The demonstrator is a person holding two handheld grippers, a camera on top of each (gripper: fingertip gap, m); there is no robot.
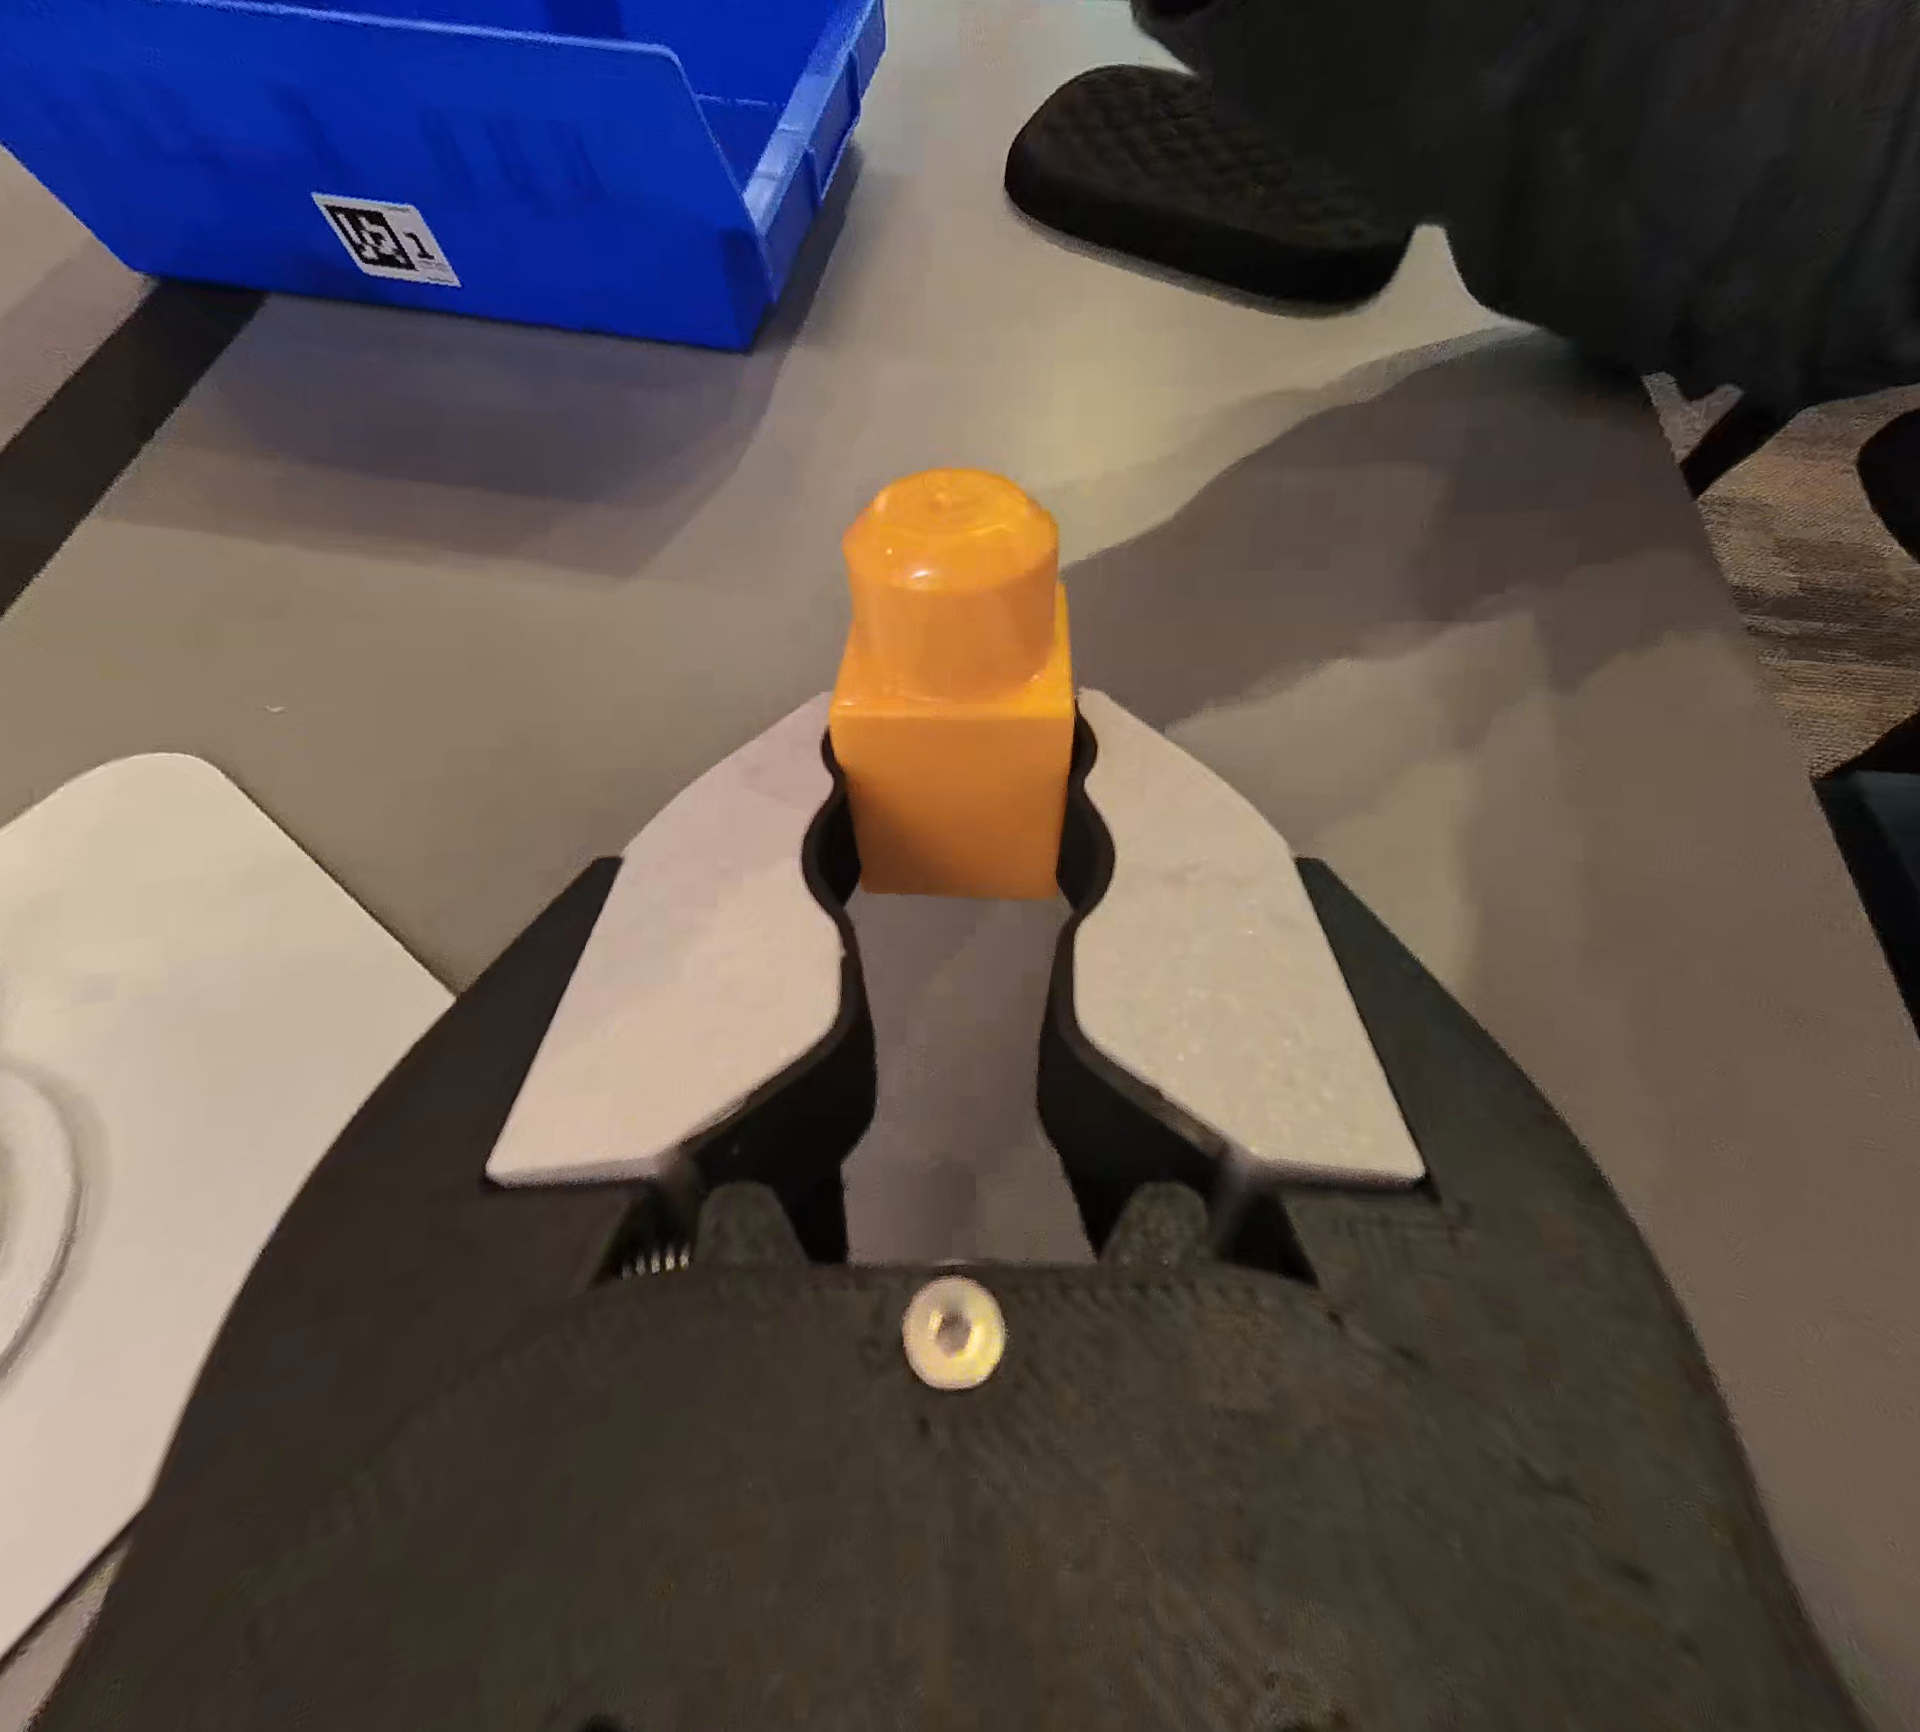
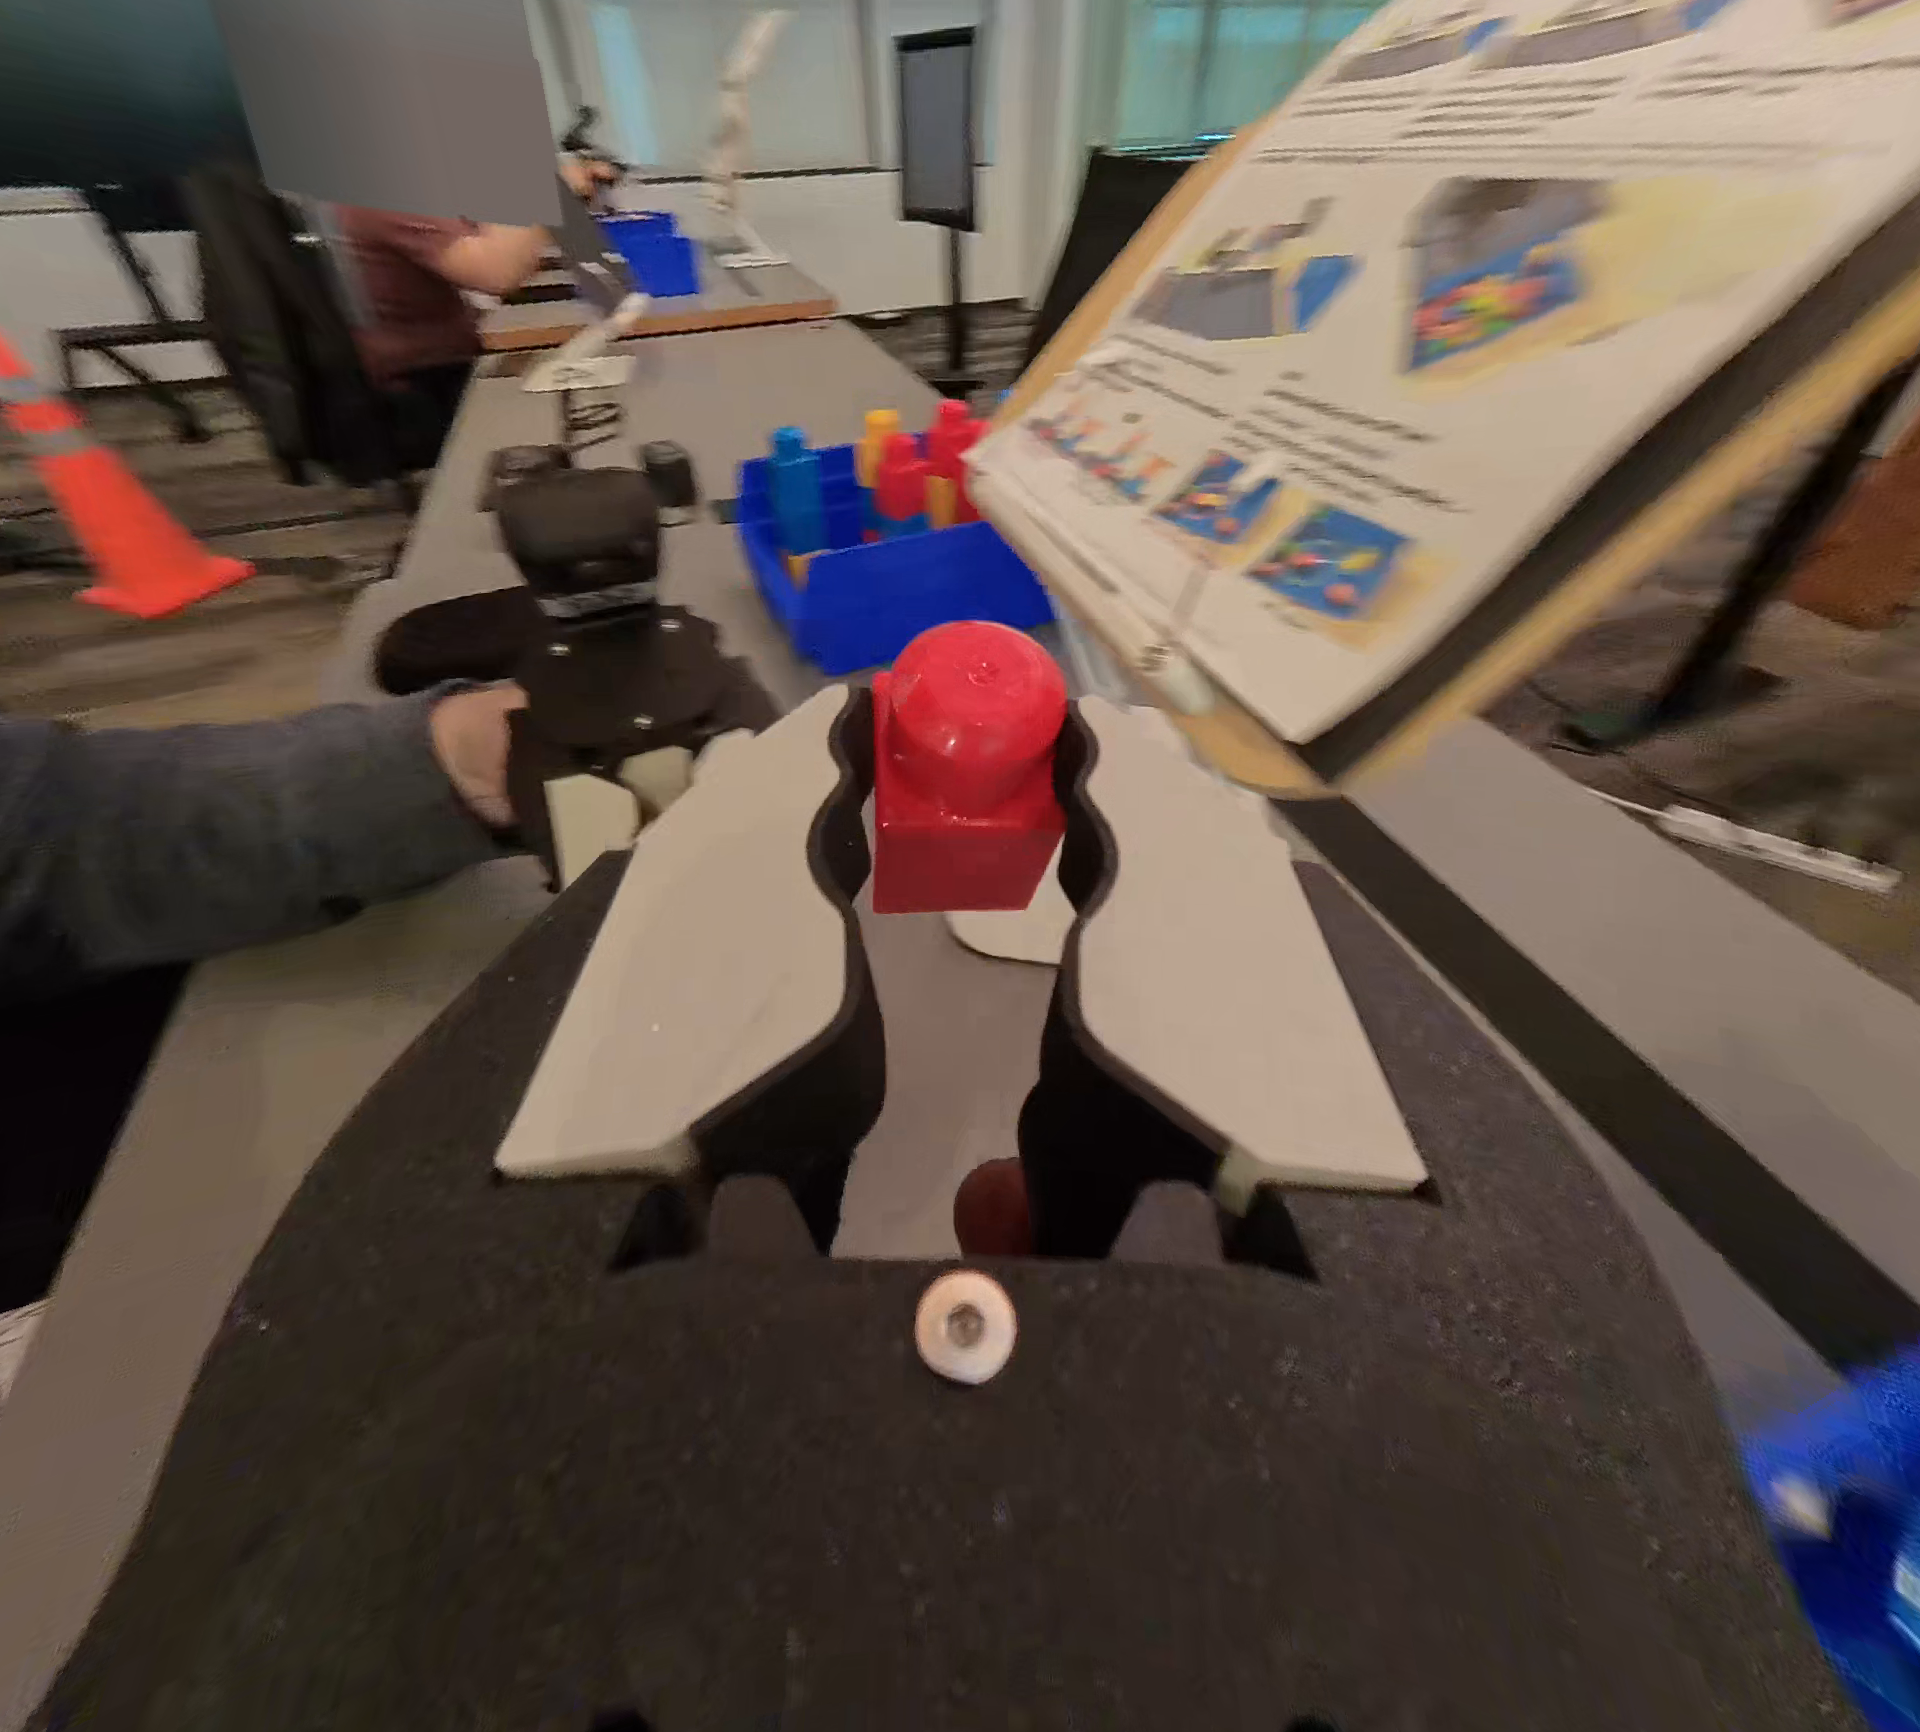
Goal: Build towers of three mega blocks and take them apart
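Mega blocks fill a blue bin (image 2: 914, 591) at twelve o'clock from the right gripper (image 2: 961, 809), on the grey table (image 2: 665, 394). That gripper is clamped on a red block (image 2: 961, 809), stud up, pinched between its fingertips. The left gripper (image 1: 956, 799) is likewise clamped on an orange block (image 1: 956, 778), upright at its tips above the table (image 1: 520, 602). An empty-looking blue bin (image 1: 468, 124) sits at eleven o'clock from it, a black pad (image 1: 1174, 186) at one o'clock.
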